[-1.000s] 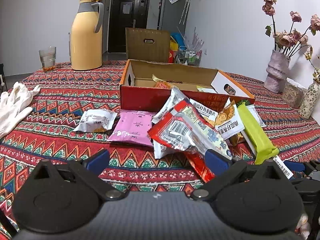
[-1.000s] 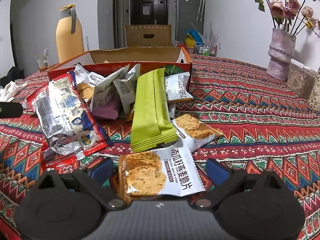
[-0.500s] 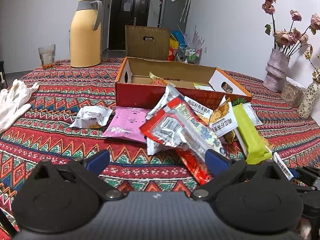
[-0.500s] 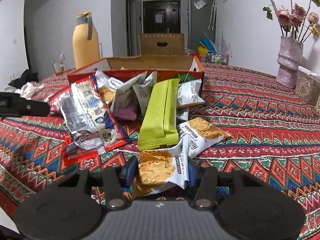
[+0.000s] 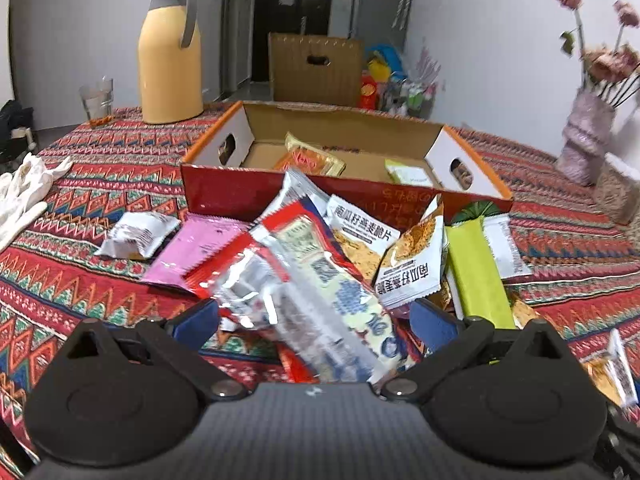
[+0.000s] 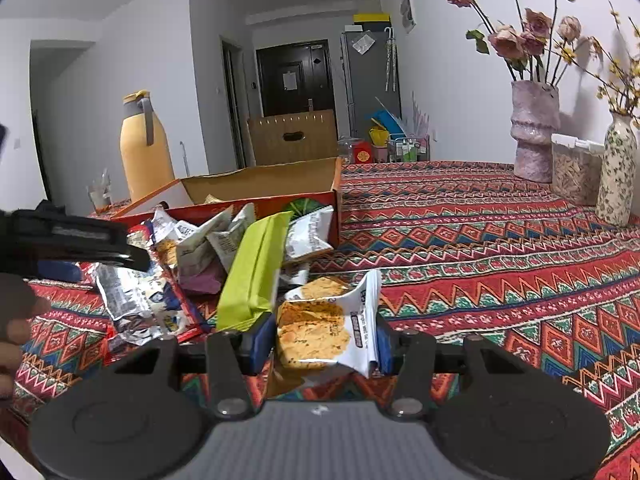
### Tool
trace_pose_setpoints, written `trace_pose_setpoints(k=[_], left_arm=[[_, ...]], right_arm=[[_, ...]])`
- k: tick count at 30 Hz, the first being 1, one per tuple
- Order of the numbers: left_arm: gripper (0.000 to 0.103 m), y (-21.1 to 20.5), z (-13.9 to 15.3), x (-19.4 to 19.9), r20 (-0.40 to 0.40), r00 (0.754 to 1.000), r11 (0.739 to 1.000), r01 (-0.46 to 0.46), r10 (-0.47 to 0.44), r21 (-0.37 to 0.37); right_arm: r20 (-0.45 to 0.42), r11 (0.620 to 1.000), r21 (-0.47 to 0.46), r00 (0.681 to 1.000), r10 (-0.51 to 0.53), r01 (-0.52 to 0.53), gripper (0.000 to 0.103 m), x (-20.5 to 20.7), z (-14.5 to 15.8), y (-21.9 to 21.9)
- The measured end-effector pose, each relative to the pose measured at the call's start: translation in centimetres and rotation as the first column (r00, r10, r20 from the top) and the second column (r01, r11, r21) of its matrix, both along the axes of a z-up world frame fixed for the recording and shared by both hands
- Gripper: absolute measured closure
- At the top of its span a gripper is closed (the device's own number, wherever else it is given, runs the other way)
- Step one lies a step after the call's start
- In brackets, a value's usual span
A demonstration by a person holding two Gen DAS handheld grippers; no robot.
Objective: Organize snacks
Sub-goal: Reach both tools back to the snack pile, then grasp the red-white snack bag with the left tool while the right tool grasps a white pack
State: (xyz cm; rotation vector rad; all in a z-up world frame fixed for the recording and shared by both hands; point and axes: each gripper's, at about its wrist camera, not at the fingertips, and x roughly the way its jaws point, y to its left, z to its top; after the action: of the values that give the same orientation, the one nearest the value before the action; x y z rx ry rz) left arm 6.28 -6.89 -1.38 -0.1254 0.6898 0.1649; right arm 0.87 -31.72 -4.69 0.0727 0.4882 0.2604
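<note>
Patterned tablecloth [image 6: 500, 264] (bare rightward); right gripper [image 6: 326, 342] clamps cracker packet [image 6: 320, 328].

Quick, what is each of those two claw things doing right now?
Left hand-held gripper: open, straddling the red and silver snack pack, not clamped.
Right hand-held gripper: shut on the cracker packet.

A yellow thermos jug [image 5: 170, 54] and a drinking glass [image 5: 96, 100] stand upper left. White gloves [image 5: 22, 196] lie at left edge. Two vases [image 6: 534, 132] stand at right.
</note>
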Motion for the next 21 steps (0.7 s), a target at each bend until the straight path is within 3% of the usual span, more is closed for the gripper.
trace_pose_setpoints(k=[7,10,15,18,21], left_arm=[[0.000,-1.9,-1.6,2.6,-0.060,0.988,0.985,-0.137,0.144,0.107],[0.000,-1.8,-2.2,2.8,-0.080,0.984,0.981,-0.148,0.158,0.126],[0.000,-0.7,-2.6,2.0,-0.101,0.986,0.986,-0.124,0.136,0.114],[0.000,-0.1,-2.7,1.5,-0.113,0.986,0.990,-0.109,0.119,0.094],[0.000,0.6,-2.9,1.2,-0.134,0.986,0.994,-0.095,0.102,0.058]], right_arm=[[-0.010,0.999,0.041,1.000,0.015,-0.015,0.054,0.5,-0.8,-1.3],[-0.015,0.998,0.052,1.000,0.026,-0.025,0.054,0.6,-1.1,-1.5],[-0.020,0.997,0.064,0.999,0.032,-0.030,0.054,0.6,-1.4,-1.6],[-0.030,0.997,0.068,0.999,0.039,-0.037,0.067,0.5,-1.5,-1.4],[-0.032,0.997,0.065,0.999,0.039,-0.036,0.067,0.4,-1.5,-1.1]])
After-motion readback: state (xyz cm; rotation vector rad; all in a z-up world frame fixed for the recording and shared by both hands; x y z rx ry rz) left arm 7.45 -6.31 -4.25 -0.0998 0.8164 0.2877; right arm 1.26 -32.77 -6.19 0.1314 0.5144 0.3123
